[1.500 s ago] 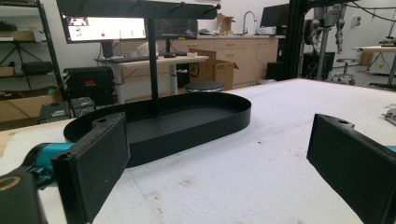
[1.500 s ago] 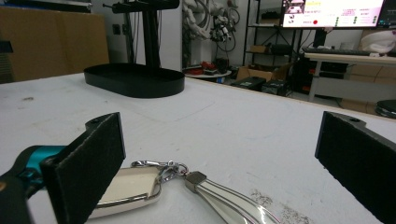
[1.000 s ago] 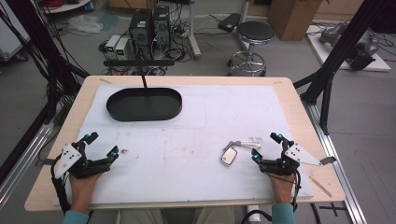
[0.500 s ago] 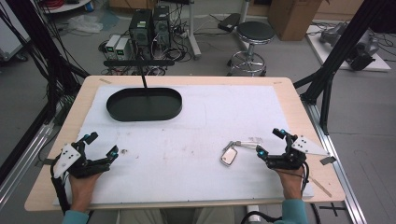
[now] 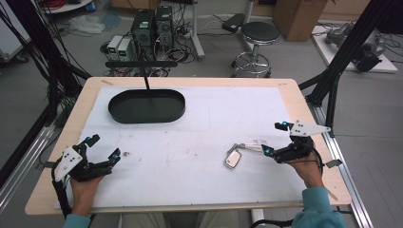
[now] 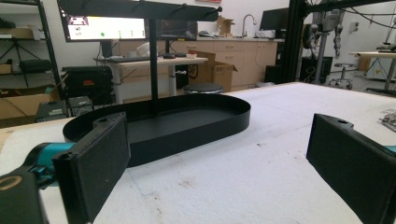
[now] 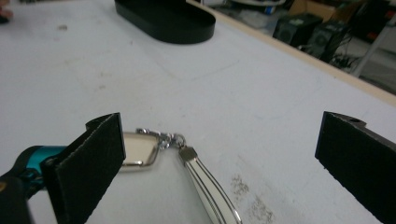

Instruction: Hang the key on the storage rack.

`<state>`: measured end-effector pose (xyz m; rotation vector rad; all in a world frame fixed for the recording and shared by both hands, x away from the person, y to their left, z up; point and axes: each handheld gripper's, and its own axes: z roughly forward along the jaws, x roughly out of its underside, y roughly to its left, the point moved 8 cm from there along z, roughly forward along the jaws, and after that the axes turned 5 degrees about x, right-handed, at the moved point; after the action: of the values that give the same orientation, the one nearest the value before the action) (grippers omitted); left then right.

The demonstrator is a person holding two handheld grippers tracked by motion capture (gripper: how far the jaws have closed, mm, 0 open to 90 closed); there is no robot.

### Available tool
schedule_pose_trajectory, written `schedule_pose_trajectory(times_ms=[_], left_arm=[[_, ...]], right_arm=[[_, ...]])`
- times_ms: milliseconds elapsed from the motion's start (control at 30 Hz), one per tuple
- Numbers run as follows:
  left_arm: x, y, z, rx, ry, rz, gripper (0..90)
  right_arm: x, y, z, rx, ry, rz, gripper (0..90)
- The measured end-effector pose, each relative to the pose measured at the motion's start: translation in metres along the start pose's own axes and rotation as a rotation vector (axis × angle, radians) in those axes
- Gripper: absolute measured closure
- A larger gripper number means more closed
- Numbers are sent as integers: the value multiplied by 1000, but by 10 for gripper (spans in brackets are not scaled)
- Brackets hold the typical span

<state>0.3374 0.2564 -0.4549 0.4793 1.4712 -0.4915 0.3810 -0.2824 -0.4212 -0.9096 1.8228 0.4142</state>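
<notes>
A metal keychain lies on the white table cover, a flat square tag joined by a short chain to a slim silver bar. My right gripper is open just right of the bar's end and holds nothing. In the right gripper view the tag sits close to the left jaw, and the bar runs between the wide-apart jaws of the right gripper. My left gripper rests open and empty at the table's front left. It faces the black oval tray.
The black oval tray stands at the back left with a thin black post rising from it. A tiny bit of metal lies just right of the left gripper. The table's wooden edge borders the white cover.
My right gripper has shifted slightly to the right and farther from me, staying open. The keychain and the left gripper have not moved.
</notes>
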Motion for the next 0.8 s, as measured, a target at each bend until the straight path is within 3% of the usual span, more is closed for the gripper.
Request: schedule_pose_trajectory(times_ms=[33,267,400,567,667,800], left_arm=[[0,0,0,0,0,1,67],[0,0,0,1,0,2,67],[0,0,0,0,2,4,67],[0,0,0,-2,0,4,67],[0,0,0,-2,1,5,67],[0,0,0,-2,0,4,67]], right_arm=[[2,-3,3,-17,51,-11,9],[4,-11,8,-62,148,-75,10],[11,-15,14,-116,267,-132,43],[16,-15,20,-140,342,-165,43],[23,-15,27,-161,418,-211,49],[28,-18,32,-168,477,-216,72]])
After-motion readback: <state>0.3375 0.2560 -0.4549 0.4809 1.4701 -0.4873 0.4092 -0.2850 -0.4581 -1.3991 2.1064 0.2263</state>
